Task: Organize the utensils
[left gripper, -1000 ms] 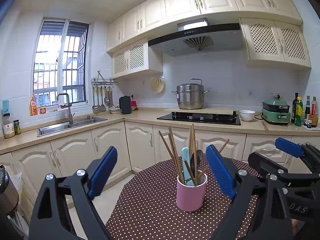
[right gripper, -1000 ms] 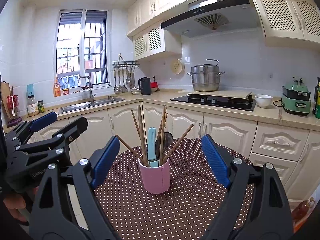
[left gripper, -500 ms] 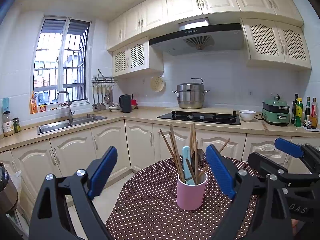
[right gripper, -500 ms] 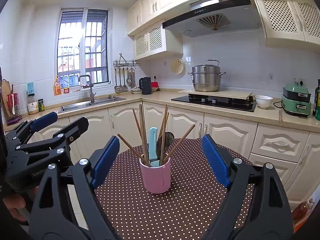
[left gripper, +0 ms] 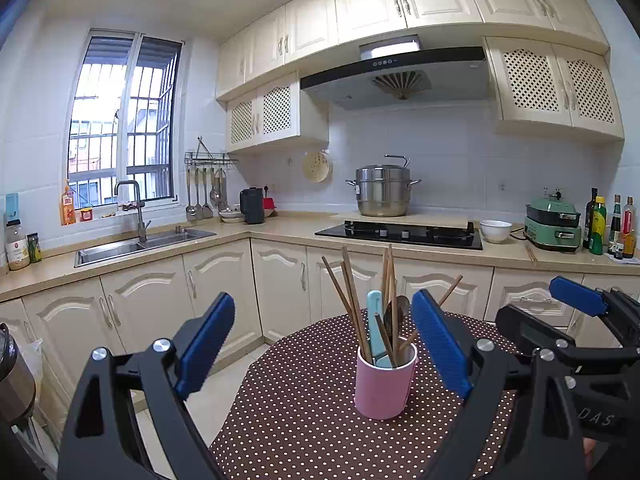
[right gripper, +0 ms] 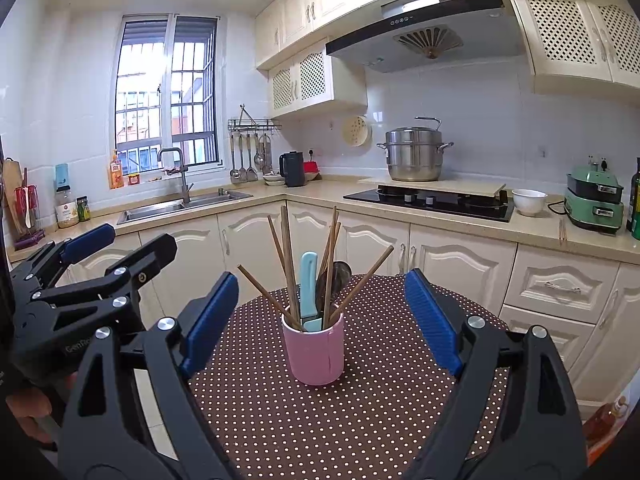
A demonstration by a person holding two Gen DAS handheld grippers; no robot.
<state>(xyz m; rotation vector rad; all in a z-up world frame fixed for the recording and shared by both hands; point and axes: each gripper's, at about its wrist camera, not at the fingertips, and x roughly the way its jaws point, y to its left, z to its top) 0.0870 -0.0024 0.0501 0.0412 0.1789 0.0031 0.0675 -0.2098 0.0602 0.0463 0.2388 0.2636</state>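
A pink cup (left gripper: 384, 386) stands upright on a round table with a brown polka-dot cloth (left gripper: 304, 412). It holds several wooden chopsticks (left gripper: 352, 300), a light blue handle (left gripper: 375, 328) and a dark spoon (left gripper: 396, 316). The cup also shows in the right wrist view (right gripper: 314, 354), with chopsticks (right gripper: 290, 264) and the blue handle (right gripper: 309, 286). My left gripper (left gripper: 324, 350) is open and empty, above the table's left side, left of the cup. My right gripper (right gripper: 320, 316) is open and empty, with the cup between its fingers farther ahead. Each gripper sees the other at its side.
Behind the table runs an L-shaped counter with a sink (left gripper: 136, 246), a hob with a steel pot (left gripper: 382, 192), a white bowl (left gripper: 496, 231), a green cooker (left gripper: 554, 222) and bottles (left gripper: 612, 224). Floor lies left of the table.
Both views have shifted slightly; the cup sits a little lower in the left view. Both grippers stay open and empty.
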